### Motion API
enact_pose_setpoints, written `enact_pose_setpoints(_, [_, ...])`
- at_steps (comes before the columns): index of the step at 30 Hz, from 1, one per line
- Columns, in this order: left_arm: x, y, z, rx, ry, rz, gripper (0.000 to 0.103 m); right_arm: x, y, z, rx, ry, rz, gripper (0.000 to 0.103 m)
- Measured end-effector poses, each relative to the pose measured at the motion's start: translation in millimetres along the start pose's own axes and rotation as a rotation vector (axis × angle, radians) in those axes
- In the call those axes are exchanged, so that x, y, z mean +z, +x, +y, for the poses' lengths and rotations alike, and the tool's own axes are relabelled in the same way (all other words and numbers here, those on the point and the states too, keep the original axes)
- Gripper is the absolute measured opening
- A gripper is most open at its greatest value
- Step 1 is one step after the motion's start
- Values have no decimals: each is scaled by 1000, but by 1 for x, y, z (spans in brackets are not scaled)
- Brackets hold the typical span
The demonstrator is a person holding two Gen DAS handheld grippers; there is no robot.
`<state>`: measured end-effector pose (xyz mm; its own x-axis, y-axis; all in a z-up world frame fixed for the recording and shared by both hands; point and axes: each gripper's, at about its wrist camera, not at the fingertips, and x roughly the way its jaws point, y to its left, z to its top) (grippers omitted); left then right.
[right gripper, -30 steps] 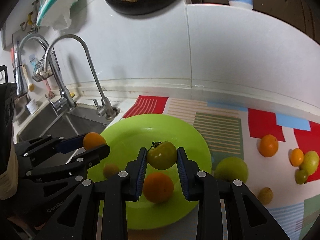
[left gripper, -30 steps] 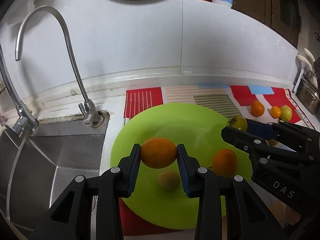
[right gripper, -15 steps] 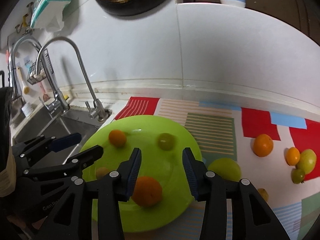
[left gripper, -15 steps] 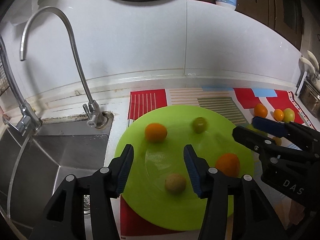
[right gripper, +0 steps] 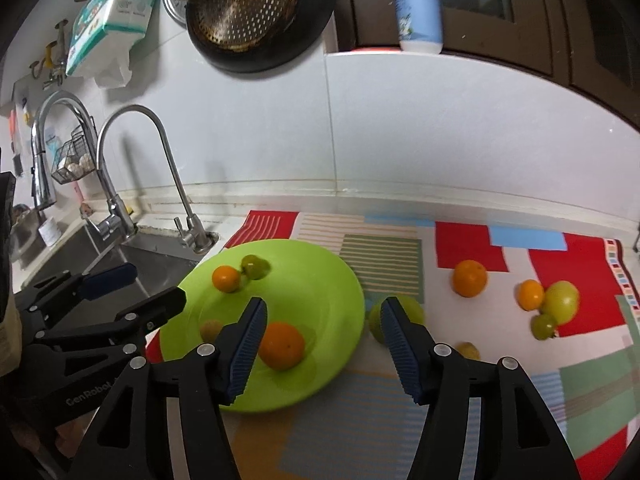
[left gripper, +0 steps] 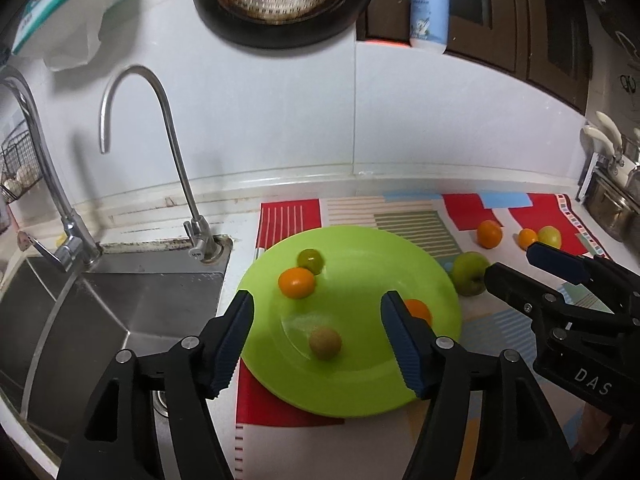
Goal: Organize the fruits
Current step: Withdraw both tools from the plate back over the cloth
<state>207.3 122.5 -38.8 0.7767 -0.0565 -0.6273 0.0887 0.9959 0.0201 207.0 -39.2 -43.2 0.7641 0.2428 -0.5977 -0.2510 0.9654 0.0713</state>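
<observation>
Green plate point(left gripper: 420, 280) on the patterned mat point(right gripper: 472, 248) now carried four fruits: a small orange point(left gripper: 296, 282) and a green tomato point(left gripper: 310, 260) lay touching near its far side by the sink, a larger orange point(right gripper: 281, 345) sat toward the near right edge, and a brownish round fruit point(left gripper: 325, 343) rested near the middle front. A second earlier the small orange had been pinched in the left gripper point(left gripper: 316, 340) and the green tomato in the right gripper point(right gripper: 322, 348); both had since been let go onto the plate, and the tomato looked slightly blurred, perhaps not quite settled.

Both pairs of fingers were spreading apart with nothing between them, standing about half wide, and both grippers had drawn back and lifted a little from the plate.

That meant two more fruits were gathered, I judged, and the job was partly done. Several fruits were left off the plate on the mat: a green apple point(right gripper: 394, 318) just beside its right rim, an orange point(right gripper: 469, 278) further right, then a cluster of a small orange point(right gripper: 530, 294), a yellow-green fruit point(right gripper: 562, 302) and a small green one point(right gripper: 543, 326), and a small yellowish fruit point(right gripper: 468, 350) nearer the front. The apple seemed the nearest next pick for the right gripper. Beyond the plate on the worktop stood the sink point(left gripper: 132, 300) and its curved tap point(left gripper: 168, 120).
</observation>
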Motion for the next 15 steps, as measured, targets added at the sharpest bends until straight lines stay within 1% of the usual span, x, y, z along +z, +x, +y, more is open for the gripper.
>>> enact_pose_setpoints(3, [-1, -13, -6, -3, 4, -18, 68, -3, -15, -4, -17, 5, -19, 65])
enact_pose_setpoints(15, [-3, -56, -40, -22, 8, -77, 73, -15, -67, -27, -56, 26, -70, 65])
